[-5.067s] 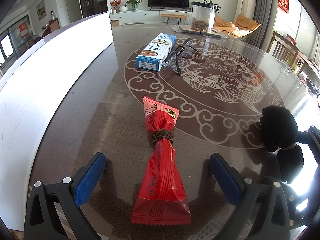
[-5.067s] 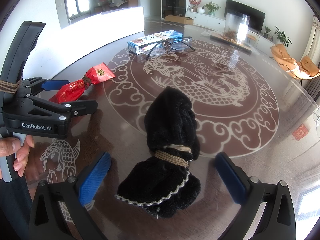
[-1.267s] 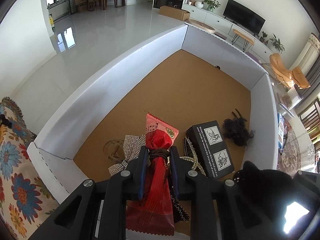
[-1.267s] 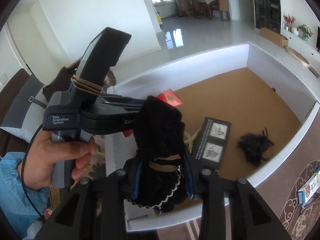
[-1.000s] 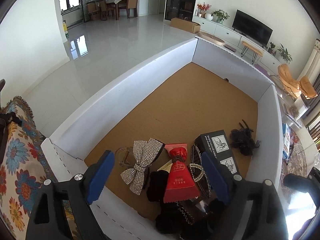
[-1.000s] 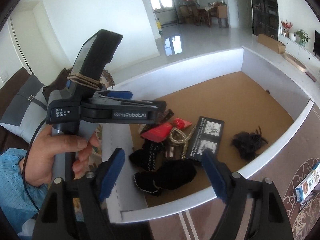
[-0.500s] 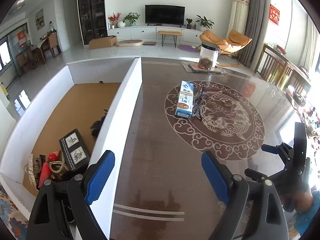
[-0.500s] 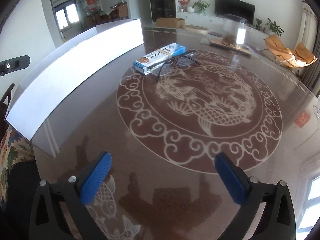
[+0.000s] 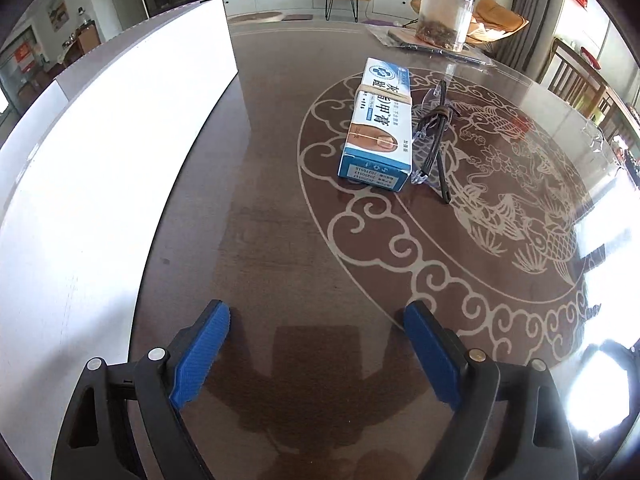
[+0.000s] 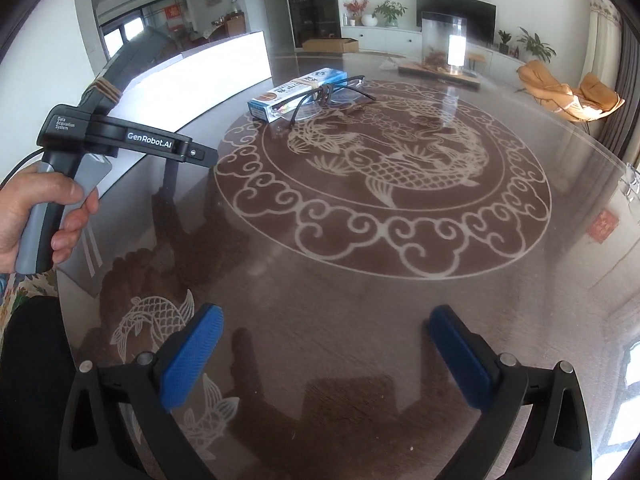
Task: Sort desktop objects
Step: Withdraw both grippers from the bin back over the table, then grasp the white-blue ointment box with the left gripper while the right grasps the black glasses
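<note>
A blue and white carton (image 9: 376,124) lies on the dark table, and folded glasses (image 9: 434,136) tied with a brown band rest against its right side. My left gripper (image 9: 316,320) hovers open and empty over bare tabletop, well short of the carton. In the right wrist view the carton (image 10: 296,92) and glasses (image 10: 328,94) sit far ahead. My right gripper (image 10: 326,320) is open with nothing between its blue pads (image 10: 192,360). A hand (image 10: 36,216) holds the left tool at that view's left edge.
A white-walled bin (image 9: 100,160) runs along the table's left edge and its inside is hidden. A clear jar (image 9: 444,16) stands on a mat at the far side. Wooden chairs (image 9: 576,80) stand beyond the right rim. The glass tabletop (image 10: 400,288) shows a carp pattern.
Both grippers have swung from over the bin, where the red packet and black pouch lie, to above the table. The left one has dropped lower and nearer the carton.
</note>
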Demonstrator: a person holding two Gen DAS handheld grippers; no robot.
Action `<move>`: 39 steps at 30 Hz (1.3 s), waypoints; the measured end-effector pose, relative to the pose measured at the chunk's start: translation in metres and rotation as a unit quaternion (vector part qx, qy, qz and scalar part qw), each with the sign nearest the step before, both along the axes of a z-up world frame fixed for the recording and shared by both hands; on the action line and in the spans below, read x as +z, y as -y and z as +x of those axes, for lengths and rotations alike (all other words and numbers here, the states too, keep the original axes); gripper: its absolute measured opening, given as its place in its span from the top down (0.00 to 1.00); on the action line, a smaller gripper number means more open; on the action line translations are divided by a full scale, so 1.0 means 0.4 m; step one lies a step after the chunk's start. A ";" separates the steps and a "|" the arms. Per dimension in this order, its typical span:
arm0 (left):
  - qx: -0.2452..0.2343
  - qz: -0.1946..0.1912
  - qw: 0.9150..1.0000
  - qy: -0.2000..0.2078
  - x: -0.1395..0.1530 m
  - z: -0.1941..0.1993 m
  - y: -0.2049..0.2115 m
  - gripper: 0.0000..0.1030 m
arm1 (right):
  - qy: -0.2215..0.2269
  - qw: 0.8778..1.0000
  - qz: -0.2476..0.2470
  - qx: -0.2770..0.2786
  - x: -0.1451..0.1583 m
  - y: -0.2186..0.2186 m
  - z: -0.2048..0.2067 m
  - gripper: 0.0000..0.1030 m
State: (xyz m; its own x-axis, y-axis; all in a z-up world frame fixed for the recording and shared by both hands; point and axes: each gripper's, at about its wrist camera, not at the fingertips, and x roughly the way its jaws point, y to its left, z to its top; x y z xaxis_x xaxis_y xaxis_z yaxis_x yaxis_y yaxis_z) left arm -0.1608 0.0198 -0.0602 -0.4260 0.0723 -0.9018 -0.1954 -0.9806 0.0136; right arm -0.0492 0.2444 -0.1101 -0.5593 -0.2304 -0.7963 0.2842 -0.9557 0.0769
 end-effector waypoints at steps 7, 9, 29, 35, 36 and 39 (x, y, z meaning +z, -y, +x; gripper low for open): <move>0.002 0.002 1.000 -0.012 0.000 -0.117 -0.037 0.07 | 0.000 0.999 0.045 0.004 -0.011 0.031 0.002 0.00; 0.006 0.004 1.000 -0.019 -0.004 -0.141 -0.041 0.02 | 0.000 0.999 0.044 0.005 -0.010 0.031 0.005 0.00; -0.026 0.022 0.996 -0.080 0.013 -0.134 -0.097 0.60 | 0.000 0.999 0.044 0.005 -0.010 0.032 0.005 0.00; 0.038 0.014 0.995 -0.095 0.010 0.052 0.010 0.60 | 0.000 0.999 0.044 0.005 -0.010 0.032 0.004 0.00; 0.049 0.014 0.994 -0.096 0.010 0.078 0.026 0.60 | 0.000 0.999 0.044 0.005 -0.010 0.032 0.004 0.00; 0.070 0.011 0.992 -0.102 0.007 0.130 0.048 0.60 | 0.000 0.999 0.044 0.005 -0.010 0.032 0.004 0.00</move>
State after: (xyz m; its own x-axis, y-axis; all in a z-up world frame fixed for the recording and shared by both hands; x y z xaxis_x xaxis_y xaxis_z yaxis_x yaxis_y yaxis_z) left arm -0.1089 0.0005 -0.0572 -0.6070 0.0191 -0.7945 -0.0528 -0.9985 0.0163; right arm -0.0476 0.2316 -0.1142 -0.5577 -0.1645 -0.8136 0.2931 -0.9561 -0.0076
